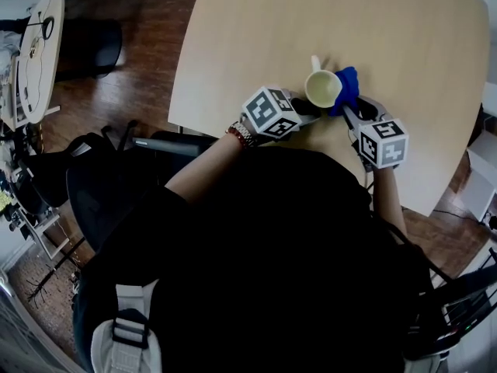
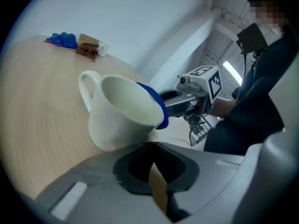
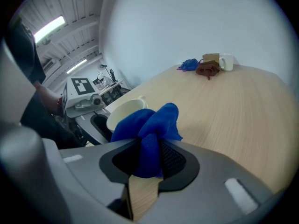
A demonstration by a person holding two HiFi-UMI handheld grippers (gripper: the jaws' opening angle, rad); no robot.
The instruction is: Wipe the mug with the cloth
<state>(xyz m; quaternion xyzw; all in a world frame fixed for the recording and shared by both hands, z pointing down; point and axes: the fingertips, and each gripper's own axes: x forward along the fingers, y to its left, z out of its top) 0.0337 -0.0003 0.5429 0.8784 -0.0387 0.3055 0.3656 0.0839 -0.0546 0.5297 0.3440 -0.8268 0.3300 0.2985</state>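
Observation:
A cream mug (image 1: 323, 88) stands near the table's front edge, handle pointing away from me. My left gripper (image 1: 309, 109) is shut, and its tips rest against the mug's lower side (image 2: 117, 125) with nothing between the jaws (image 2: 150, 146). My right gripper (image 1: 348, 113) is shut on a bunched blue cloth (image 3: 149, 127). The cloth (image 1: 347, 88) presses on the right side of the mug's rim and shows as a blue edge (image 2: 160, 110) in the left gripper view. In the right gripper view the mug (image 3: 122, 112) lies just behind the cloth.
The round wooden table (image 1: 404, 37) stretches away from me. At its far side lie a second blue cloth (image 3: 189, 64), a brown bundle (image 3: 208, 69) and a small white mug (image 3: 227, 62). A black chair (image 1: 101, 181) stands on the wood floor to my left.

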